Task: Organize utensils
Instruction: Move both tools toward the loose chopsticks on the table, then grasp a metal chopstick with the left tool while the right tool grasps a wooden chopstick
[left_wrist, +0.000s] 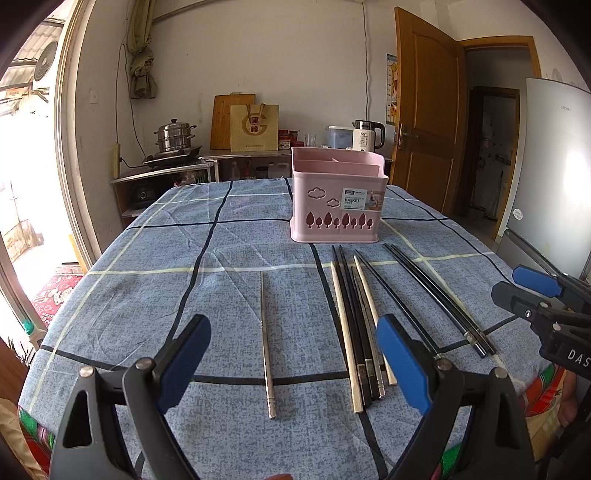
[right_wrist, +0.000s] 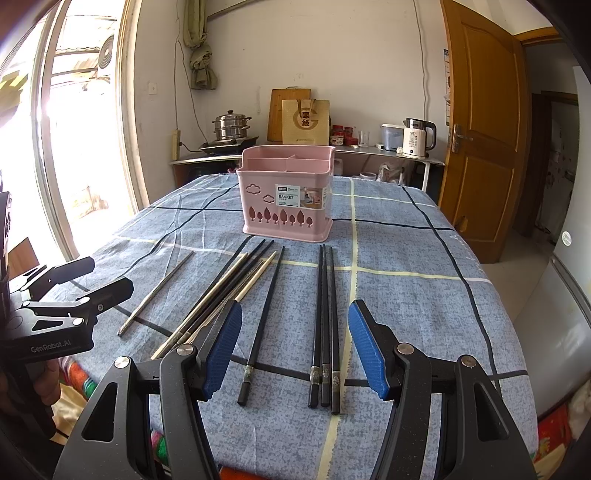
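Observation:
A pink utensil basket (left_wrist: 338, 201) (right_wrist: 288, 199) with divided compartments stands on the blue checked tablecloth. In front of it lie several chopsticks: a lone metal one (left_wrist: 266, 343) (right_wrist: 155, 293) at the left, a mixed pile of black and pale ones (left_wrist: 356, 332) (right_wrist: 221, 295), a single black one (right_wrist: 262, 321), and three black ones side by side (left_wrist: 439, 299) (right_wrist: 325, 325). My left gripper (left_wrist: 291, 363) is open and empty above the metal chopstick. My right gripper (right_wrist: 293, 349) is open and empty above the black chopsticks; it also shows in the left wrist view (left_wrist: 517, 284).
The table (right_wrist: 406, 295) fills the foreground, its near edge under the grippers. A counter with a steamer pot (left_wrist: 173, 138), a paper bag (right_wrist: 306, 122) and a kettle (right_wrist: 417, 138) stands behind. A wooden door (right_wrist: 480, 129) and a fridge (left_wrist: 554, 166) are at the right.

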